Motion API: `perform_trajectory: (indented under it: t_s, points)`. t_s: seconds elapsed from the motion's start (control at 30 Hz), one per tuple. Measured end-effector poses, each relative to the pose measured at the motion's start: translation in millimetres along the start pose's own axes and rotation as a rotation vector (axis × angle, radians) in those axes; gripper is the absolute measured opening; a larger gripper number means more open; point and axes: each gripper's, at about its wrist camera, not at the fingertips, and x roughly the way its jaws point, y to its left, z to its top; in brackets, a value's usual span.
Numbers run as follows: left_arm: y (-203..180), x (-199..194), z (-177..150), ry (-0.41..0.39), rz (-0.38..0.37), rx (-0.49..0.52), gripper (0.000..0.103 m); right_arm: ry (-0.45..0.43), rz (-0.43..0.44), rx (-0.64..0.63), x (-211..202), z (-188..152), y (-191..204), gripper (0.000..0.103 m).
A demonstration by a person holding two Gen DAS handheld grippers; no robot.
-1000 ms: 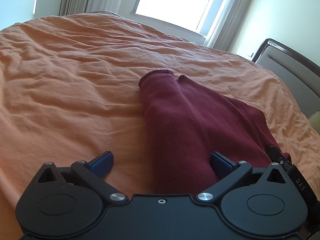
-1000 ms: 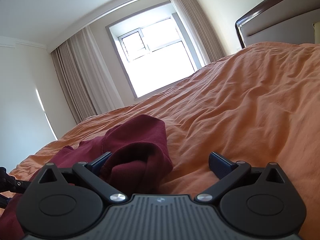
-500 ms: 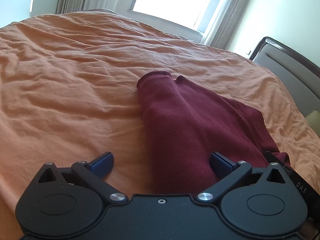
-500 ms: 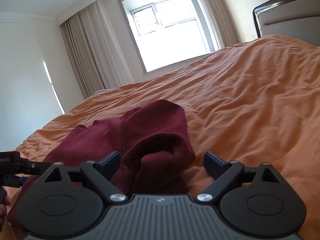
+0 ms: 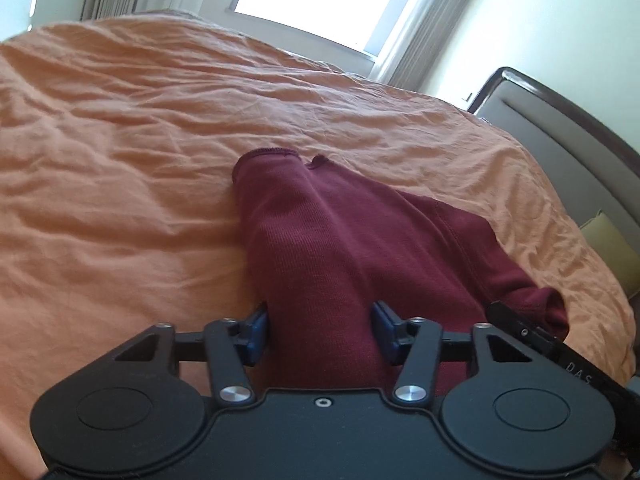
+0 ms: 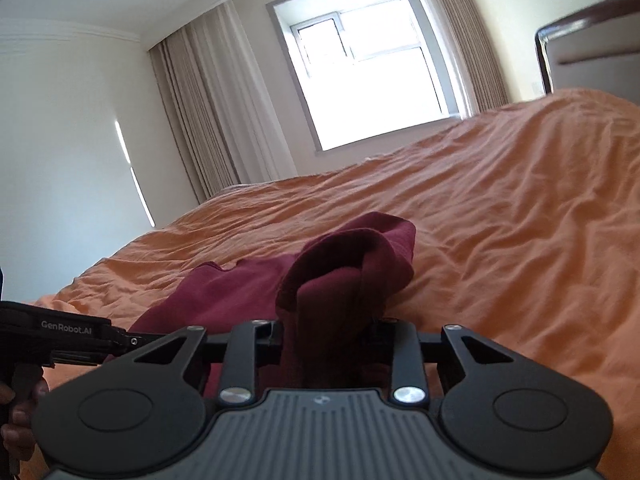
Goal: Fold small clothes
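Maroon garment [image 5: 340, 248] between tool [image 5: 320, 330] pads

The right gripper [image 6: 326, 330] has a bunched fold of the maroon garment [image 6: 352, 264] between its closing jaws, both pads against the cloth. The bunch rises just ahead of the fingers. The rest of the garment spreads flat to the gripper's left on the orange bedspread [image 6: 520, 220]. Farther left, the left gripper [image 6: 72, 330] reaches in toward the cloth, a hand [image 6: 18, 420] below it. Well ahead stand a bright window [image 6: 372, 80] and curtains [image 6: 208, 112]; ahead to the right, a headboard [image 6: 580, 52].
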Motion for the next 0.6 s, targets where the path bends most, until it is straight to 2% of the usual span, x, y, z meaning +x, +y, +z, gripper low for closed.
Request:
perform_trajectory:
  t_s: [0.07,0.13,0.23,0.33,0.47,0.6]
  points:
    - [-4.2,-4.0,1.8,-0.017,0.012,0.019,0.035,-0.042,0.015,-0.06,-2.3,7.2,18.7,0.03]
    - [-6.2,-11.4,6.0,-0.042,0.008,0.048,0.031,-0.079,0.03,-0.107,-1.0,15.2,37.2,0.03]
    - [-4.6,-24.9,15.9,-0.076,0.011,0.087,0.029,-0.122,0.076,-0.161,7.4,24.8,68.1,0.03]
    - [2.3,-47.3,30.6,-0.15,0.073,0.129,0.028,-0.154,0.118,-0.18,24.4,30.1,93.4,0.03]
    - [26.1,-78.6,53.5,-0.236,0.158,0.157,0.028,-0.112,0.182,-0.094,61.6,32.6,116.6,0.03]
    - [60.2,-91.7,64.3,-0.251,0.218,0.115,0.029,-0.035,0.194,-0.072,87.4,20.5,130.6,0.03]
